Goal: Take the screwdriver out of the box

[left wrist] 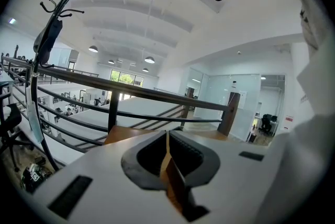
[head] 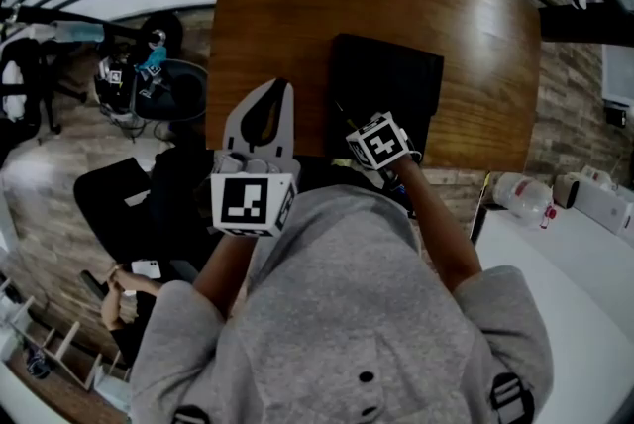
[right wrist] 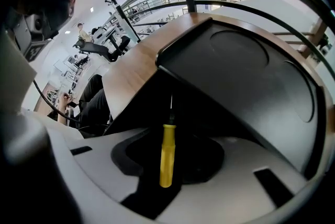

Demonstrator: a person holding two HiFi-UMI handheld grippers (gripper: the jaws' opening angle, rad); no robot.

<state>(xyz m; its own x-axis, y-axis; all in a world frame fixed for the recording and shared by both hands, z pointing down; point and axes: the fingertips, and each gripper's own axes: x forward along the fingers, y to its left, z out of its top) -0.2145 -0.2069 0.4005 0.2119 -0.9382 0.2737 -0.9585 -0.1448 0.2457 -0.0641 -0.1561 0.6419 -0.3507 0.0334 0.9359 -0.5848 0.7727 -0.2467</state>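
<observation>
A black box [head: 386,85] lies open on the wooden table [head: 297,6], its lid [right wrist: 246,71] raised. In the right gripper view a yellow-handled screwdriver [right wrist: 167,152] lies in the dark inside of the box, shaft pointing away from me. My right gripper [right wrist: 170,161] points steeply down over it, jaws wide apart on either side of the handle and not pressing on it. In the head view only that gripper's marker cube [head: 379,143] shows, at the box's near edge. My left gripper [head: 281,87] is held level by the table's left side, jaws shut [left wrist: 167,139] with nothing in them.
A metal railing [left wrist: 131,92] runs past the table's far side, with a coat stand [left wrist: 49,34] to the left. A white table with a plastic bottle [head: 522,196] stands at the right. A seated person [head: 124,298] and office chairs are at the lower left.
</observation>
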